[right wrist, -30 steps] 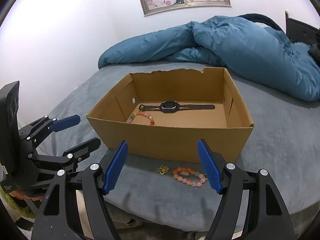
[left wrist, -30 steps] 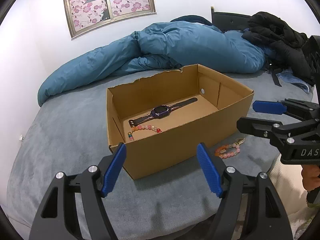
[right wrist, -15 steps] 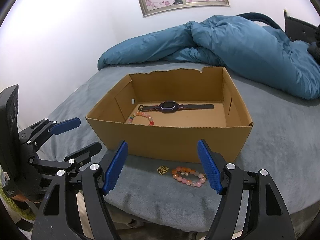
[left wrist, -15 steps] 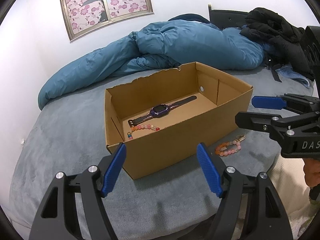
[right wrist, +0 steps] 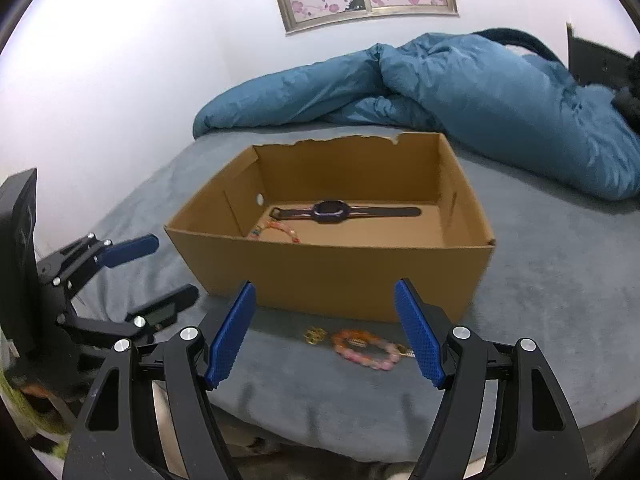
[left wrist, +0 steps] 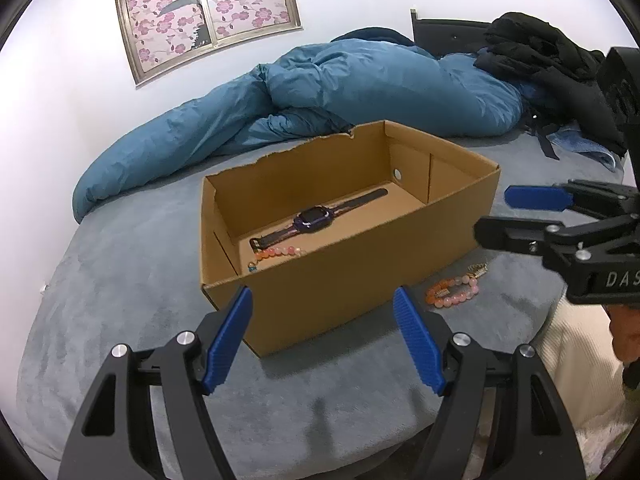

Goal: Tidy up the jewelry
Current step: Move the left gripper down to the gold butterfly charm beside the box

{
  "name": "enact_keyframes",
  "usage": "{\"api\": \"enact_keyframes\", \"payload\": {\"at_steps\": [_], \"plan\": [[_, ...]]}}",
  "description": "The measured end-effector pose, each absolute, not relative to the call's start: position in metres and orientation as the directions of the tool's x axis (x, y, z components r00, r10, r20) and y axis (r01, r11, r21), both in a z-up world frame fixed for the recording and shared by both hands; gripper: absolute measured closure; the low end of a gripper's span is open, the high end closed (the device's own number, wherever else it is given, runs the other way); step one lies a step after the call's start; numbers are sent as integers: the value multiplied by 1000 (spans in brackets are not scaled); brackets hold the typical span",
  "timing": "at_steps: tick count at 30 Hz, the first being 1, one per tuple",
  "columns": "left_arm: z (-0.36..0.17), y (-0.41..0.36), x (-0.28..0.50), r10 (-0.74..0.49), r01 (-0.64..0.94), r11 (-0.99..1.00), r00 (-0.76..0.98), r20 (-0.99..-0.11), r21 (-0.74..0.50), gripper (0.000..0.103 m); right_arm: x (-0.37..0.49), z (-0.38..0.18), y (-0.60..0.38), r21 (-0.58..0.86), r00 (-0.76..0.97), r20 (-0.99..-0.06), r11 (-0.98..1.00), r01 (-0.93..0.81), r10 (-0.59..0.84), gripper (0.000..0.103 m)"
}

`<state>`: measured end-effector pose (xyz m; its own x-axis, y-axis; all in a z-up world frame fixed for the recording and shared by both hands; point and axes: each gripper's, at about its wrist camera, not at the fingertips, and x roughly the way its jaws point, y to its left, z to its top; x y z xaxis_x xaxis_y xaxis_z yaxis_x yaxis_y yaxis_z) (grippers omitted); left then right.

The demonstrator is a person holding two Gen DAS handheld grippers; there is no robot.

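- A beaded bracelet (right wrist: 366,350) is lying on the grey bed cover (right wrist: 540,304), just in front of the near wall of the cardboard box (right wrist: 332,276), outside it. A small gold charm (right wrist: 316,335) is sitting at its left end.
- Inside the box, 1 watch (right wrist: 332,211) is lying flat along the floor and 1 second beaded bracelet (right wrist: 280,230) is resting near the left corner.
- The right gripper (right wrist: 325,330) is hovering above the outside bracelet, jaws spread and empty.
- The left gripper (left wrist: 322,336) is facing the box's near corner, jaws likewise spread and empty.
- Judgement: the step in hand is picking up the outside bracelet. The right gripper is the better placed; it is best lowered with 1 pad on each side of the bead ring, pinching across the beads rather than the charm, then lifting clear of the box wall before releasing inside.
- The soft cover is likely giving under pressure, so pads may snag fabric.
- The right pad is cutting off the bracelet's right end; the near wall is hiding part of the inner bracelet, and motion blur is softening the beads.
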<state>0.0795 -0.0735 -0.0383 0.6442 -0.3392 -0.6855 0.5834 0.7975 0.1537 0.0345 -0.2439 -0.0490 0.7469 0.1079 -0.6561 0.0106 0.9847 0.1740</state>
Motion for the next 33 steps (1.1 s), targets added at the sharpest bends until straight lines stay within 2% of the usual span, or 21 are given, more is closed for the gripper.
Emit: {"api": "enact_keyframes", "payload": {"at_steps": [10, 15, 18, 27, 33], "plan": [[-63, -82, 71, -384, 647, 745, 615, -689, 162, 32, 12, -70, -276, 130, 722, -691, 990, 56, 49, 36], [-75, -88, 90, -371, 641, 747, 621, -691, 175, 32, 35, -78, -279, 135, 708, -706, 988, 77, 41, 55], [-83, -88, 106, -359, 626, 760, 628, -691, 174, 32, 54, -82, -282, 137, 705, -709, 987, 85, 37, 61], [-87, -89, 122, -350, 613, 762, 661, -664, 209, 32, 84, -86, -288, 115, 724, -690, 987, 113, -3, 62], [-84, -89, 125, -365, 616, 768, 645, -671, 175, 32, 78, -83, -295, 106, 732, -682, 990, 89, 7, 61]]}}
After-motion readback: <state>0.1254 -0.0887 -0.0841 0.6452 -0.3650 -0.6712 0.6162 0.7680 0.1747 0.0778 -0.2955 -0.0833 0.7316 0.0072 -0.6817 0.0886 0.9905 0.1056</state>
